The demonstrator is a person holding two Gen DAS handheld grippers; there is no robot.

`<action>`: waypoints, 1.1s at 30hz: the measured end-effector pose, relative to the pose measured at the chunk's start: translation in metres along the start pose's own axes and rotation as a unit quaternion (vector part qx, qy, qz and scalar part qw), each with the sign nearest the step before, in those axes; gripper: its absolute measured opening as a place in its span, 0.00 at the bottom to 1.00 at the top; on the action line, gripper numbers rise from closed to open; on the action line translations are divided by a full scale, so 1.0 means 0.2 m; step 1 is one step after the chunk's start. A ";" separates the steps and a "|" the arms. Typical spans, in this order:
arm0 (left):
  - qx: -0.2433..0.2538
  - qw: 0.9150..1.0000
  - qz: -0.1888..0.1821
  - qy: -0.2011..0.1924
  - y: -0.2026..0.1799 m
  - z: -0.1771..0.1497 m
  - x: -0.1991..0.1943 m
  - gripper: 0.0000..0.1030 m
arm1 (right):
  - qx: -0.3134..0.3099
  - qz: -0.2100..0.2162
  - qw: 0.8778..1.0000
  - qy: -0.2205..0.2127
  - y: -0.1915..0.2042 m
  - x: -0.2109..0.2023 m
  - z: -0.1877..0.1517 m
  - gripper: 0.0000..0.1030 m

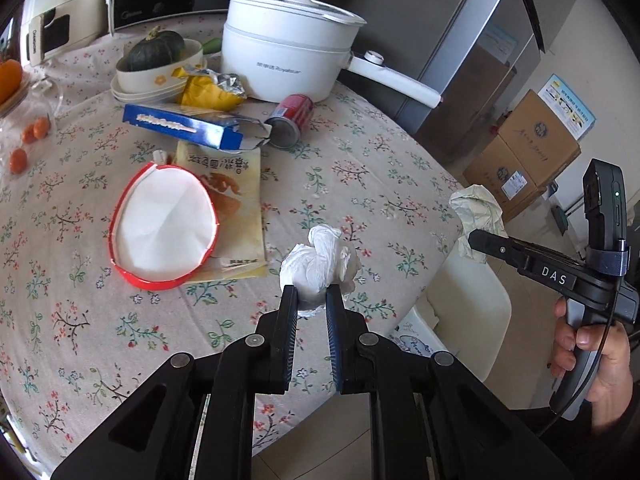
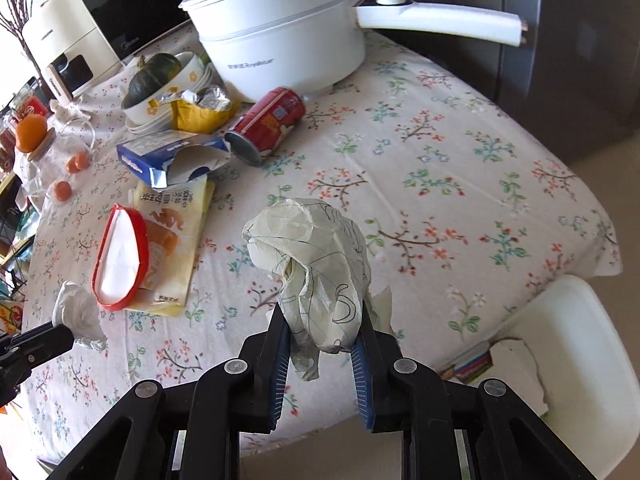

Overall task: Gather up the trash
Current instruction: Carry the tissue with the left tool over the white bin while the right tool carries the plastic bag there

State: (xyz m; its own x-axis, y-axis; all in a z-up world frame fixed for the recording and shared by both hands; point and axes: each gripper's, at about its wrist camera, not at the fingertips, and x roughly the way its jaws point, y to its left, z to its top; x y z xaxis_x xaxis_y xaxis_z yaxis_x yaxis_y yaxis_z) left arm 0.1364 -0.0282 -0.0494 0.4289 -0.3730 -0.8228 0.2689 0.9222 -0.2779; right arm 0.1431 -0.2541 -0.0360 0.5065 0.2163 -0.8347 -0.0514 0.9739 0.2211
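My left gripper (image 1: pixel 312 294) is shut on a crumpled white tissue (image 1: pixel 320 264), held above the floral tablecloth (image 1: pixel 360 184). My right gripper (image 2: pixel 322 320) is shut on a crumpled greenish paper wad (image 2: pixel 316 264) with pen lines on it, held over the table's near edge. In the left wrist view the paper wad (image 1: pixel 476 216) shows at the right, pinched in the right gripper, whose handle a hand (image 1: pixel 592 352) grips. In the right wrist view the tissue (image 2: pixel 78 316) appears at the lower left. On the table lie a red can (image 2: pixel 266 124), a blue box (image 2: pixel 172 156), a yellow wrapper (image 2: pixel 176 240) and a red-rimmed lid (image 2: pixel 120 256).
A white electric pot (image 2: pixel 280 36) with a long handle stands at the back, beside a bowl with a green squash (image 2: pixel 154 76) and a crumpled yellow foil bag (image 2: pixel 200 112). Small oranges (image 1: pixel 24 148) lie at the left. A white bin (image 2: pixel 568 360) sits below the table's right edge. Cardboard boxes (image 1: pixel 528 148) stand on the floor.
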 end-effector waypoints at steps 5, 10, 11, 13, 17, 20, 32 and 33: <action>0.030 0.999 -0.019 0.006 -0.18 0.02 0.08 0.14 | 0.013 -0.014 1.000 -0.001 -0.16 -0.09 -0.05 0.25; 0.058 0.997 -0.041 0.016 -0.37 0.02 0.17 0.14 | 0.030 -0.030 0.999 0.000 -0.34 -0.16 -0.12 0.25; 0.065 0.997 -0.046 0.018 -0.41 0.02 0.19 0.14 | 0.034 -0.033 0.999 0.001 -0.37 -0.18 -0.13 0.25; 0.079 0.995 -0.055 0.021 -0.49 0.01 0.23 0.14 | 0.045 -0.039 0.998 0.002 -0.45 -0.21 -0.16 0.25; 0.105 0.991 -0.072 0.028 -0.64 0.00 0.32 0.14 | 0.065 -0.054 0.996 0.007 -0.59 -0.25 -0.23 0.25; 0.120 0.989 -0.082 0.034 -0.74 -0.03 0.40 0.15 | 0.082 -0.065 0.994 0.013 -0.70 -0.28 -0.28 0.25; 0.169 0.983 -0.060 0.048 -0.94 -0.10 0.64 0.15 | 0.118 -0.082 0.989 0.030 -0.92 -0.34 -0.38 0.26; 0.171 0.982 -0.058 0.048 -0.94 -0.10 0.65 0.16 | 0.118 -0.083 0.989 0.031 -0.93 -0.34 -0.38 0.26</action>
State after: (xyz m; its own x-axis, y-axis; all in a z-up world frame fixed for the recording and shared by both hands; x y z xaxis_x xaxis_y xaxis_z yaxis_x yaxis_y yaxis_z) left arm 0.1237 -0.2479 -0.1145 0.3003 -0.4469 -0.8426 0.5917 0.7802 -0.2029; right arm 0.0523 -0.4439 -0.0594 0.4366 0.0664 -0.8972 0.2334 0.9548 0.1842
